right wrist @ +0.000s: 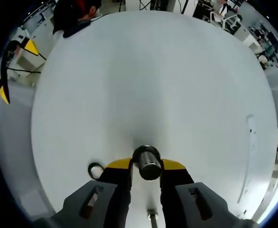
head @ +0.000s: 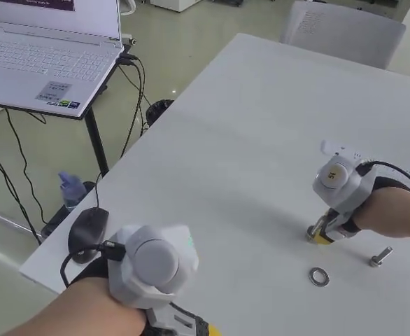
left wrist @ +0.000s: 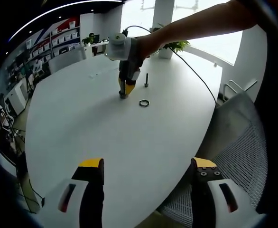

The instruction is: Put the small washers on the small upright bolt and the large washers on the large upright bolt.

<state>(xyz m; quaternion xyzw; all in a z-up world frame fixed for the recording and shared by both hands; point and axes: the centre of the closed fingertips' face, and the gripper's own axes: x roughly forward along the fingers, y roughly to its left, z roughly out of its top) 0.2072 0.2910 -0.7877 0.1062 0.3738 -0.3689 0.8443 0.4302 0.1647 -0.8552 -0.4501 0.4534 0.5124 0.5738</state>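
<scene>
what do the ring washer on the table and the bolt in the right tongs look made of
The flat silver ring washer: metal, probably steel, with a bright glinting finish. The thick grey bolt in the tongs of the right gripper: also metal, darker and duller, soft sheen on its round end.

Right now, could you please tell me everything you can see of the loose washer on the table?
The washer is a flat ring of silvery metal with a round hole. It lies flat on the white table, touched by nothing else. It sits apart from both bolts, between the large bolt that the right gripper clamps in its jaws and the small upright bolt, a little nearer the person.
</scene>
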